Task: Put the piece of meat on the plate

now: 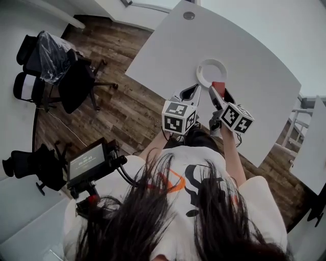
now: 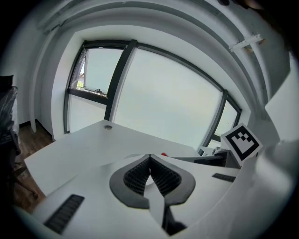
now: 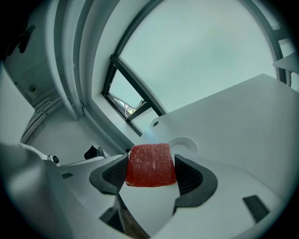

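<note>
One plate (image 1: 204, 65), one meat piece (image 3: 150, 165), two tongs (image 1: 197, 87) (image 1: 212, 90), perhaps four chairs (image 1: 76, 84)

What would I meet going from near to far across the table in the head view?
Right gripper holding the piece of meat → plate → round cable port.

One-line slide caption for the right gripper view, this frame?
Right gripper clamps a red piece of meat, white plate ahead on the table.
</note>
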Motion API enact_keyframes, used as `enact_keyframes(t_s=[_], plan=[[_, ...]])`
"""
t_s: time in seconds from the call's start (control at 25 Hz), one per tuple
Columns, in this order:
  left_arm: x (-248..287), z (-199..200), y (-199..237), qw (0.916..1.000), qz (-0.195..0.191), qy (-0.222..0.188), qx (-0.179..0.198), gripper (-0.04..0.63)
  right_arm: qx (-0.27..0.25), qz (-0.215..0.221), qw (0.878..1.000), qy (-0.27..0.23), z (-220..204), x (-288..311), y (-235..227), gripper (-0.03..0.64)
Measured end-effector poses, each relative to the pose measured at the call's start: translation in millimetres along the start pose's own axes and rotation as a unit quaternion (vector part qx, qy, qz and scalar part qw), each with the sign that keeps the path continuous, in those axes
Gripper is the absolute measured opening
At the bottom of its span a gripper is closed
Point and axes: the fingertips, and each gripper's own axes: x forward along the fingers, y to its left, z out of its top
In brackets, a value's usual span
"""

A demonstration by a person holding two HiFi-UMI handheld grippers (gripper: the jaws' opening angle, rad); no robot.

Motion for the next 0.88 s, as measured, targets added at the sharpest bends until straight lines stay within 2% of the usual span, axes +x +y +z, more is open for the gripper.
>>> enact_keyframes(t_s=[0.2,0.48,0.72,0.88], plan=[[14,7,-2,0.9999,-0.008,-0.001,0.014,0.006,-0.027,-0.012,0.999,0.023,1,34,-20,0.314],[22,10,3,1.0000,-0.002,0.003,-0.006,0.006,-0.092,-0.041,0.993,0.066,-6,74,-39,0.314],[21,7,1,1.0000,0.002,0.006,-0.006,0.006,-0.180,-0.063,0.977,0.099,-14,90,-47,0.314],[21,6,2,0.9999,0.005,0.007,-0.006,0.006,-0.219,-0.073,0.966,0.112,-16,97,-52,0.314]])
